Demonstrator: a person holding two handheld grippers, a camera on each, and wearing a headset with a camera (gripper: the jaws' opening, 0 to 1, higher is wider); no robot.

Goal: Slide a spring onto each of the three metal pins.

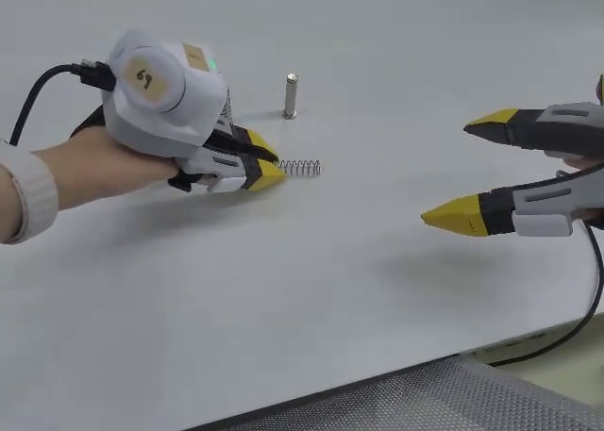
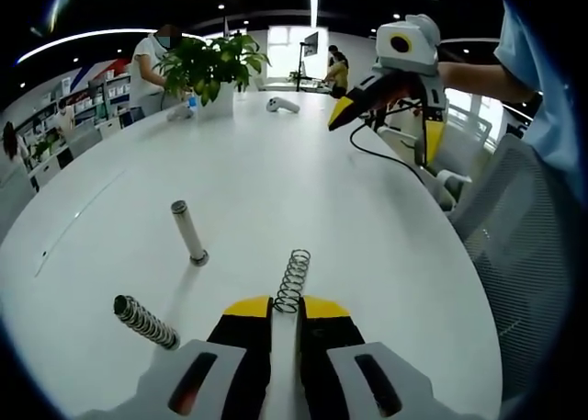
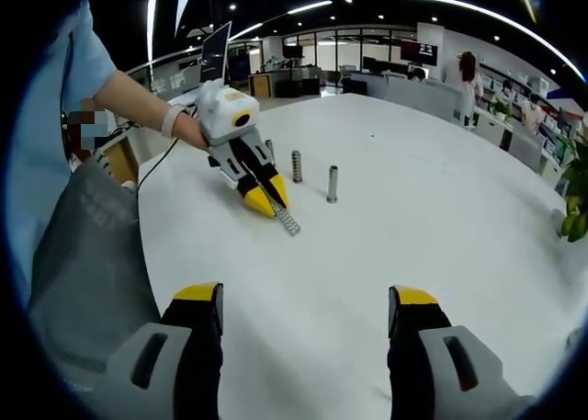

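Your left gripper [image 1: 269,164] is pinched on one end of a spring [image 1: 300,168], which pokes out toward 3 o'clock, low over the table [image 1: 283,290]. Your right gripper [image 1: 472,172] hangs spread and holds nothing, well apart at 3 o'clock. The bare pin [image 1: 291,95] stands upright near the spring, at 12 o'clock. In the left gripper view, the sprung pin [image 2: 145,321] at 9 o'clock is done. Step in hand: second spring, likely. Next: tip the spring upright, centre its free end over the bare pin, slide it down.
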